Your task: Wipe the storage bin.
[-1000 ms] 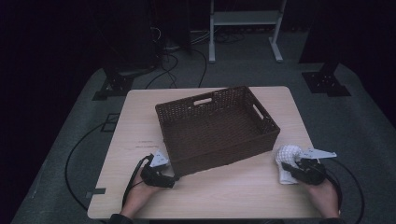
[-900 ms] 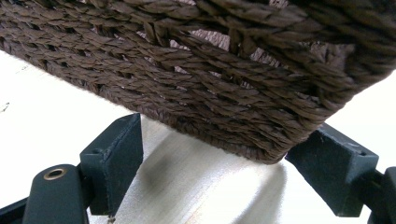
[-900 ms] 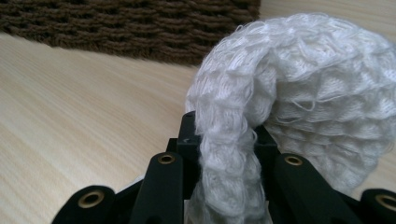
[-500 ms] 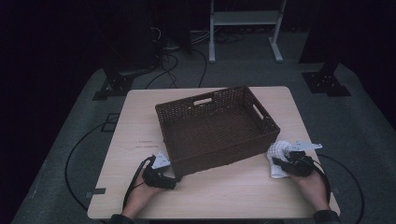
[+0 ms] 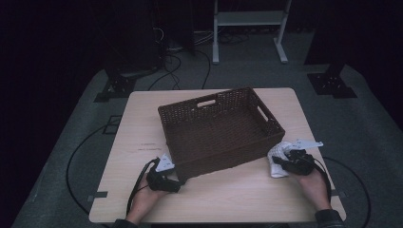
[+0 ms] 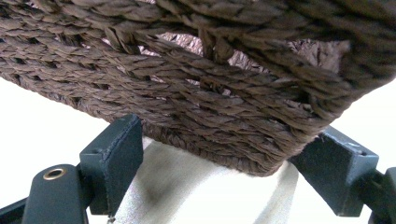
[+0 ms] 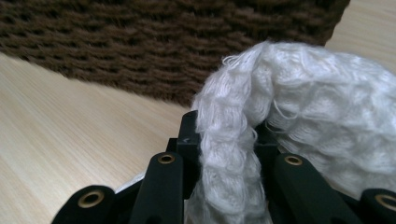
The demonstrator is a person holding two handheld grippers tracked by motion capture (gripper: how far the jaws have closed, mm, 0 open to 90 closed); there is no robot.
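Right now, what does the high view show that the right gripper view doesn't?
High view: the whole basket with its bare inside, the table's edges, both hands and the left gripper at the basket's near corner. Right gripper view: close up, the right gripper pinching a fold of knitted white cloth. Both: the cloth beside the basket's brown woven wall, on the pale wood table.

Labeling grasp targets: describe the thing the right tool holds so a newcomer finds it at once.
Start at the brown woven basket in the middle of the table. Just off its near right corner, the right tool is shut on a bunched cloth. It is the one white, soft, waffle-textured item here, against the dark stiff weave and pale wood.
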